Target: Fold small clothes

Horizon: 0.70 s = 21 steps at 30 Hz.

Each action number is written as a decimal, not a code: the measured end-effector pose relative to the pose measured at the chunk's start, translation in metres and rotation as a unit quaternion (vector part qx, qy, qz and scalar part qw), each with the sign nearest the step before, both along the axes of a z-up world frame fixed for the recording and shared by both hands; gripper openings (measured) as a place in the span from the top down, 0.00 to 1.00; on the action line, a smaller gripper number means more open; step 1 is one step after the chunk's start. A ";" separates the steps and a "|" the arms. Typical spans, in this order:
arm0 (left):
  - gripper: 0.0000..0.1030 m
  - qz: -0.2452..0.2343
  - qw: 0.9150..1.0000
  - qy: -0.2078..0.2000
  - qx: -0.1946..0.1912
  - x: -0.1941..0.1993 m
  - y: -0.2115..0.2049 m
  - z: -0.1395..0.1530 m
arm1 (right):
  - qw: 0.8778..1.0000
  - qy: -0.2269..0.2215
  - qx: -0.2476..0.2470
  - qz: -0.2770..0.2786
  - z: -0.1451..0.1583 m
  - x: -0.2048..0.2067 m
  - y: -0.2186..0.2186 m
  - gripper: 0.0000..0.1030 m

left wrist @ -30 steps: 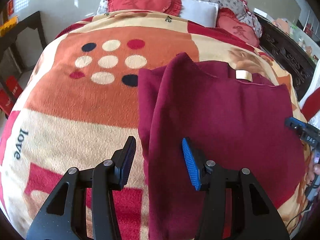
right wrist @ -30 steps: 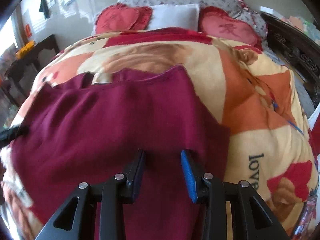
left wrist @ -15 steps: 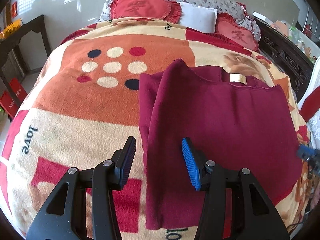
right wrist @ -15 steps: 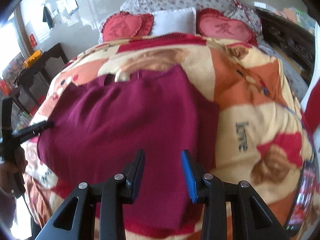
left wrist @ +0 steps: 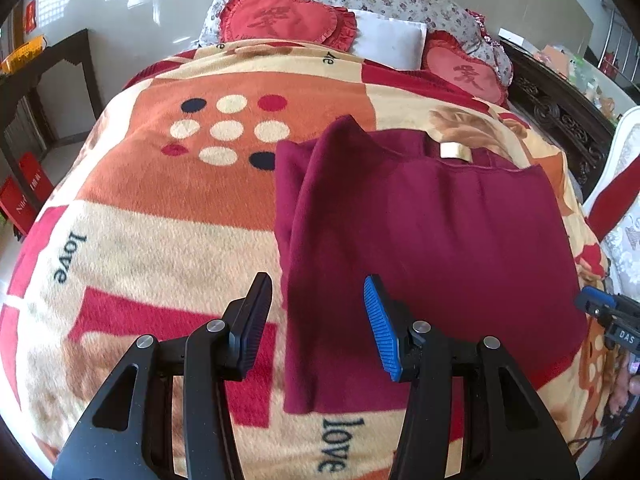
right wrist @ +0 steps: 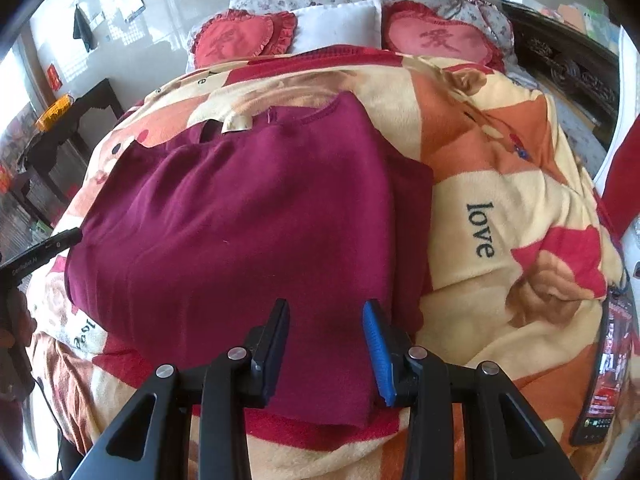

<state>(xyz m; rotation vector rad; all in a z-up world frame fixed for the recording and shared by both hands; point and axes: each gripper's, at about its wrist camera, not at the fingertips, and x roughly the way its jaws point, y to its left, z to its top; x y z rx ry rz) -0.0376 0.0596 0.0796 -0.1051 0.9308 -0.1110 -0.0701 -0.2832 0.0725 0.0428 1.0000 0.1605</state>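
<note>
A maroon knit garment (left wrist: 432, 240) lies flat on the patterned blanket, its sides folded inward and a beige neck label (left wrist: 454, 150) at the far end. My left gripper (left wrist: 316, 284) hovers open above the garment's left folded edge, with nothing pinched between its fingers. In the right wrist view the same garment (right wrist: 248, 216) fills the middle. My right gripper (right wrist: 326, 306) stands open over its near right corner, the fabric lying loose beneath. The right gripper's tip (left wrist: 608, 312) shows at the left view's right edge.
The fleece blanket (left wrist: 160, 220) covers the whole bed. Red heart cushions (left wrist: 284, 20) and a white pillow (left wrist: 390, 42) sit at the head. A dark side table (left wrist: 44, 68) stands left, a carved wooden frame (left wrist: 560, 116) right. A phone (right wrist: 604, 376) lies at the blanket's right edge.
Both grippers have drawn back from the garment and risen a little; its near hem is now in view. The garment lies still. The jaws stay apart.
</note>
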 end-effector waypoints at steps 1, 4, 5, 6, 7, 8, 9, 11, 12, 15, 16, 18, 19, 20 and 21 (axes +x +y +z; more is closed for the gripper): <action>0.54 -0.002 1.000 0.002 -0.002 -0.002 -0.001 -0.001 | 1.000 -0.001 -0.002 -0.001 0.000 -0.001 0.001 0.63; 0.54 -0.003 1.000 0.007 -0.006 -0.005 -0.003 -0.004 | 1.000 0.001 -0.001 -0.004 -0.001 -0.001 0.003 0.63; 0.54 -0.002 1.000 0.008 -0.008 -0.006 -0.003 -0.005 | 1.000 0.005 0.001 -0.006 -0.003 0.000 0.003 0.63; 0.54 -0.001 1.000 0.010 -0.013 -0.007 -0.003 -0.006 | 1.000 0.006 0.002 -0.007 -0.004 0.000 0.003 0.63; 0.54 0.000 1.000 0.012 -0.017 -0.007 -0.002 -0.007 | 1.000 0.007 0.003 -0.010 -0.004 0.001 0.003 0.63; 0.54 0.002 1.000 0.014 -0.022 -0.008 -0.002 -0.007 | 1.000 0.006 0.002 -0.012 -0.004 0.001 0.003 0.63; 0.54 0.004 1.000 0.014 -0.026 -0.009 -0.002 -0.007 | 1.000 0.005 0.001 -0.012 -0.004 0.000 0.003 0.63; 0.54 0.005 1.000 0.014 -0.028 -0.010 -0.002 -0.006 | 1.000 0.003 0.001 -0.012 -0.004 0.000 0.004 0.63; 0.53 0.005 1.000 0.013 -0.028 -0.010 -0.002 -0.005 | 1.000 0.003 0.001 -0.012 -0.004 -0.001 0.004 0.63; 0.53 0.007 0.999 0.014 -0.032 -0.011 -0.002 -0.005 | 1.000 0.005 -0.001 -0.012 -0.004 0.000 0.004 0.63; 0.53 0.009 0.999 0.014 -0.035 -0.011 -0.002 -0.005 | 1.000 0.005 -0.002 -0.013 -0.005 0.000 0.004 0.63; 0.53 0.012 0.999 0.014 -0.040 -0.012 0.000 -0.004 | 1.000 0.008 -0.003 -0.013 -0.007 0.000 0.004 0.63; 0.53 0.014 0.999 0.013 -0.042 -0.013 0.000 -0.003 | 1.000 0.010 -0.003 -0.013 -0.009 0.001 0.004 0.63; 0.53 0.014 0.999 0.011 -0.044 -0.014 0.001 -0.002 | 1.000 0.011 -0.004 -0.012 -0.010 0.001 0.004 0.63; 0.53 0.015 0.999 0.010 -0.045 -0.014 0.000 -0.001 | 1.000 0.011 -0.005 -0.012 -0.011 0.002 0.004 0.63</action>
